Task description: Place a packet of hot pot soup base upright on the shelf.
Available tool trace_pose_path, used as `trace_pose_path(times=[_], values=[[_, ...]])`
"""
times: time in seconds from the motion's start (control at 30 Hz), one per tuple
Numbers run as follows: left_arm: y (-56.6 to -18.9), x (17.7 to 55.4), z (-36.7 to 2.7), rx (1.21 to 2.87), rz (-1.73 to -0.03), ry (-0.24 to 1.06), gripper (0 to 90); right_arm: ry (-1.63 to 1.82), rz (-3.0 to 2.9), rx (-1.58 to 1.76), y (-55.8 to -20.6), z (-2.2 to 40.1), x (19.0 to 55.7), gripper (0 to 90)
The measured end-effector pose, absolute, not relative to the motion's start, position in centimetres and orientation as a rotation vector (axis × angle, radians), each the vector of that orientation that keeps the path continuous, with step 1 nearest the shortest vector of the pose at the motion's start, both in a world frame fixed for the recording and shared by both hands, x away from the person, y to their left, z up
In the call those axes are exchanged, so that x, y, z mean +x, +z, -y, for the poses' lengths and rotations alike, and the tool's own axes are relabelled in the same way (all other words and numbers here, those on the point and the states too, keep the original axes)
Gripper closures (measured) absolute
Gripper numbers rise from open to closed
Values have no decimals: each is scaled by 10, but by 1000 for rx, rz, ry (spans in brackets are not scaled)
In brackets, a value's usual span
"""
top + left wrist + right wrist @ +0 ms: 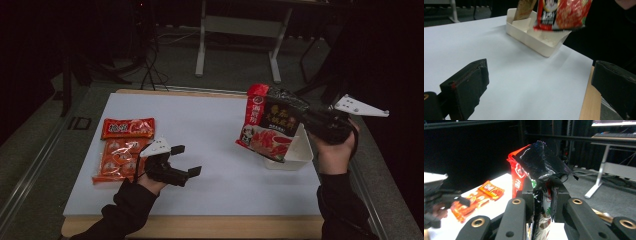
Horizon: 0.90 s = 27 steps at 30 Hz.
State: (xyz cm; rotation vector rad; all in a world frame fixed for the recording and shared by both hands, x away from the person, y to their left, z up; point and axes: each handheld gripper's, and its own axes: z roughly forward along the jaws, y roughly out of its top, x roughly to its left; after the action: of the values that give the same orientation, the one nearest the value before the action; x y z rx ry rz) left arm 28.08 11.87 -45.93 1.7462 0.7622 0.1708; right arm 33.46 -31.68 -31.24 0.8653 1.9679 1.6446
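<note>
Right tool (306, 119), jaws clamped on the edge of a red-and-black hotpot seasoning pouch (270, 129), holds it just above the white tray (302, 156); placement not yet done. 2 orange packets (122, 150) wait on the worktop (215, 150). Left tool (186, 161), jaws apart, is empty. The pouch is glossy and crinkled.

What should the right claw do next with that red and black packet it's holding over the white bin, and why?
Probably lower the red and black packet into the white bin before letting go. The right claw is shut on the packet, which hangs in the air just above the bin. The left claw stands open with nothing in it, away from the bin, so it is not in the way.
</note>
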Motion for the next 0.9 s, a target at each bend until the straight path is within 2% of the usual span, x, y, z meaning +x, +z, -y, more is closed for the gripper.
trace_pose_path(times=[0.3,0.9], values=[[-481,263,-128,1776,-674,247,20,1593,-1908,916,-312,342,351,769],[-507,253,-133,1747,-712,171,29,1473,-1834,1004,-332,371,388,761]])
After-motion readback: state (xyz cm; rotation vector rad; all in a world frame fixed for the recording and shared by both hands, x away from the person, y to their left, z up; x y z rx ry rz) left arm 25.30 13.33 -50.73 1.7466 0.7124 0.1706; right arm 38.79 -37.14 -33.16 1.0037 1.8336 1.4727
